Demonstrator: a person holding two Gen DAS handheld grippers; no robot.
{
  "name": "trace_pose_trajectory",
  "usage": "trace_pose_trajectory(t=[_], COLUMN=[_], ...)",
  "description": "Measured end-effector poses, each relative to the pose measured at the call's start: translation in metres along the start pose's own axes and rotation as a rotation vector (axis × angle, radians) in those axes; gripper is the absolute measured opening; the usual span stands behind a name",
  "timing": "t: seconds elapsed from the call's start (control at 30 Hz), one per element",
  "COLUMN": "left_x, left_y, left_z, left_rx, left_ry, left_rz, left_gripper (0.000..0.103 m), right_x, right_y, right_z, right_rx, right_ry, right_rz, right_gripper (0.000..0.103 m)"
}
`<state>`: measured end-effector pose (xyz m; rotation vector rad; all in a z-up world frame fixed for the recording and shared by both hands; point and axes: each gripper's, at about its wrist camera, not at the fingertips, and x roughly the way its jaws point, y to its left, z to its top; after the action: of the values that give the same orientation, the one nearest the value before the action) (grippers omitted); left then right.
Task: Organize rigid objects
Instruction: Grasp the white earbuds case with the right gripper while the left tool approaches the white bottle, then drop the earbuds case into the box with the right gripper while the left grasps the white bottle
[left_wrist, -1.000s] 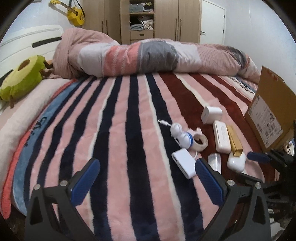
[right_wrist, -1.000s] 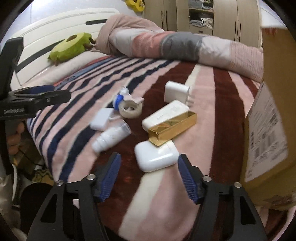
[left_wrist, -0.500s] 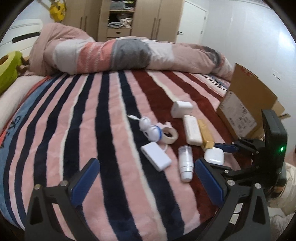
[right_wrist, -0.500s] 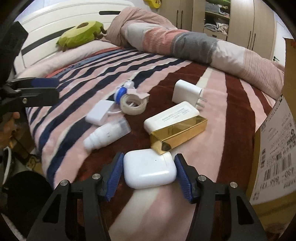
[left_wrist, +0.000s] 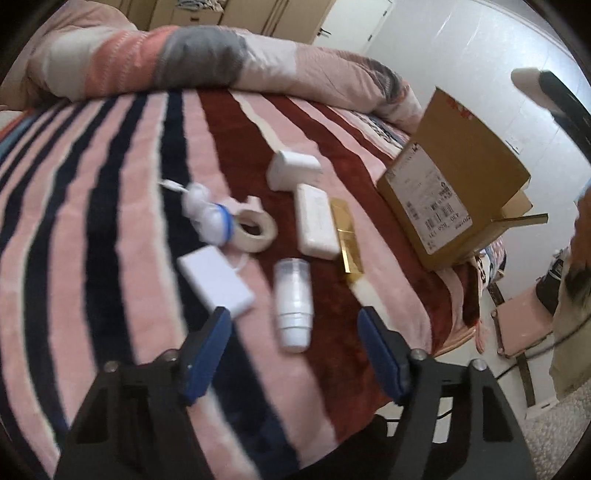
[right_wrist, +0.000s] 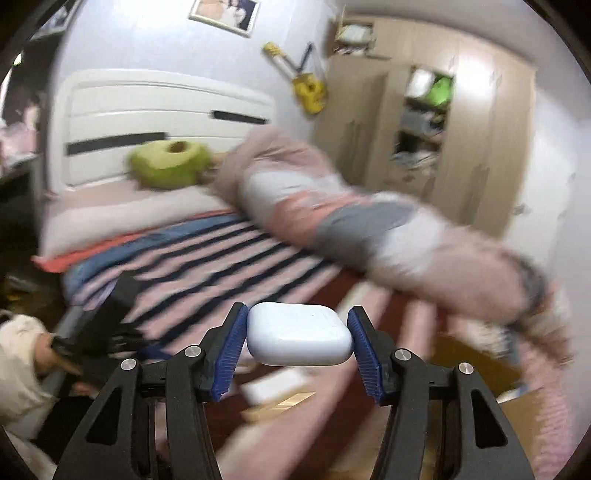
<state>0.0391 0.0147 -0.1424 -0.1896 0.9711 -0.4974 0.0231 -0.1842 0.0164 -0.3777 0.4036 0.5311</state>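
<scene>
Item: white earbud case (right_wrist: 299, 334). Location: lower centre of the right wrist view, raised clear of the bed, clamped between the blue pads (right_wrist: 233, 352) of the right tool (right_wrist: 297, 350), which is clenched on its two short ends. Handling, judged: light, rigid, smooth glossy shell with rounded corners, so slip is likely if the grip is loosened; hold is best taken across the flat end faces, as shown, not across the hinged lid seam.

Item: left tool (left_wrist: 295, 354). State: released, jaws spread wide with nothing between them, seen at lower centre of the left wrist view, above the bed edge.

Items remaining on the striped blanket (left_wrist: 110, 206), centre of the left wrist view:
- clear-capped white bottle (left_wrist: 293, 299), lying on its side; judged light and prone to rolling; to be gripped across the barrel.
- flat white adapter (left_wrist: 216, 278), with cord.
- tape roll (left_wrist: 255, 230), beside a blue-and-white gadget (left_wrist: 208, 218).
- white power bank (left_wrist: 316, 225), touching a gold bar-shaped box (left_wrist: 345, 236).
- white charger block (left_wrist: 291, 170).

Receptacle, presumed: open cardboard box (left_wrist: 458, 177), right of frame.
</scene>
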Motion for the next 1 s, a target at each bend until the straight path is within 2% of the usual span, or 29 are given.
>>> trace_pose_trajectory(t=[0.03,0.1,0.23,0.33,0.43,0.5,0.67,0.73,0.87,0.9,1.0], left_x=[0.005,0.017,0.032,0.041,0.043,0.042,0.030,0.016,-0.031,-0.043,-0.085], left_y=[-0.003,-0.011,-0.015,-0.015,-0.016,-0.015,-0.016,-0.018,-0.016,-0.015,-0.014], left_z=[0.001,0.004,0.006,0.008,0.010,0.011,0.013,0.016,0.025,0.028,0.041], left_rx=[0.006,0.011,0.016,0.015,0.029,0.028,0.035,0.045,0.056,0.059,0.077], left_ry=[0.008,0.039,0.072,0.076,0.079,0.076,0.070,0.048,-0.020,-0.033,-0.075], left_rz=[-0.003,-0.001,0.052,0.072,0.109,0.111,0.086,0.093,0.109,0.121,0.170], left_gripper=[0.057,0.043,0.035,0.034,0.022,0.022,0.022,0.022,0.022,0.022,0.022], right_x=[-0.003,-0.003,0.006,0.015,0.025,0.020,0.010,0.005,-0.004,-0.005,0.004], right_y=[-0.008,-0.033,-0.068,-0.085,-0.093,-0.095,-0.087,-0.079,-0.047,-0.032,0.006], right_z=[0.000,-0.003,-0.019,-0.037,-0.050,-0.060,-0.056,-0.047,-0.029,-0.024,-0.018], right_rx=[-0.007,0.006,0.056,0.114,0.145,0.159,0.164,0.171,0.145,0.122,0.072], right_ry=[0.007,0.057,0.180,0.243,0.294,0.307,0.252,0.208,0.091,0.067,0.057], right_rz=[-0.048,-0.140,-0.231,-0.234,-0.224,-0.217,-0.183,-0.152,0.002,0.073,0.201], right_gripper=[0.052,0.052,0.052,0.053,0.053,0.053,0.054,0.059,0.060,0.060,0.061])
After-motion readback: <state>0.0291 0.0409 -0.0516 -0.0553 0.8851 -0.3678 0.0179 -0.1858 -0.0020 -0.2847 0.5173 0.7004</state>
